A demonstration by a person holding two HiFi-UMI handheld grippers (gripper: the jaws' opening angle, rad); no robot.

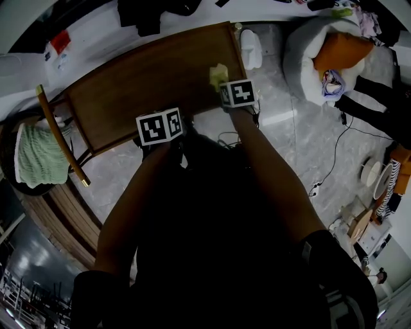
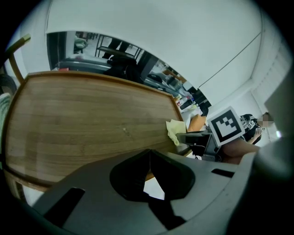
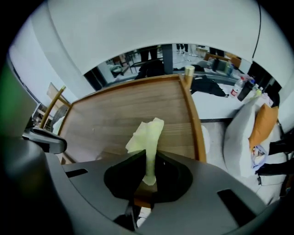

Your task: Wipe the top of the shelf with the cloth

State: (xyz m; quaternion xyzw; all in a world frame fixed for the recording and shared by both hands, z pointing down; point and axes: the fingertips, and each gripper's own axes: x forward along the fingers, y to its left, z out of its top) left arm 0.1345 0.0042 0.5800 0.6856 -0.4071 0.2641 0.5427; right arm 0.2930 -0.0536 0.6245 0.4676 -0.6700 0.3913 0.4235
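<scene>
The wooden shelf top (image 1: 154,83) lies ahead of me, brown with a raised rim. My right gripper (image 3: 148,158) is shut on a pale yellow-green cloth (image 3: 146,134), which sticks out past the jaws over the shelf's near right corner. In the head view the cloth (image 1: 218,74) shows just beyond the right gripper's marker cube (image 1: 237,93). My left gripper (image 2: 149,158) is shut with nothing in it, hovering at the shelf's near edge (image 2: 82,133). From the left gripper view the cloth (image 2: 174,131) rests at the shelf's right edge.
A chair with a green towel (image 1: 38,157) stands left of the shelf. A white beanbag with an orange cushion (image 1: 337,51) sits to the right on the marble floor. Cables trail across the floor (image 1: 334,160). Dark clothes (image 1: 144,13) lie behind the shelf.
</scene>
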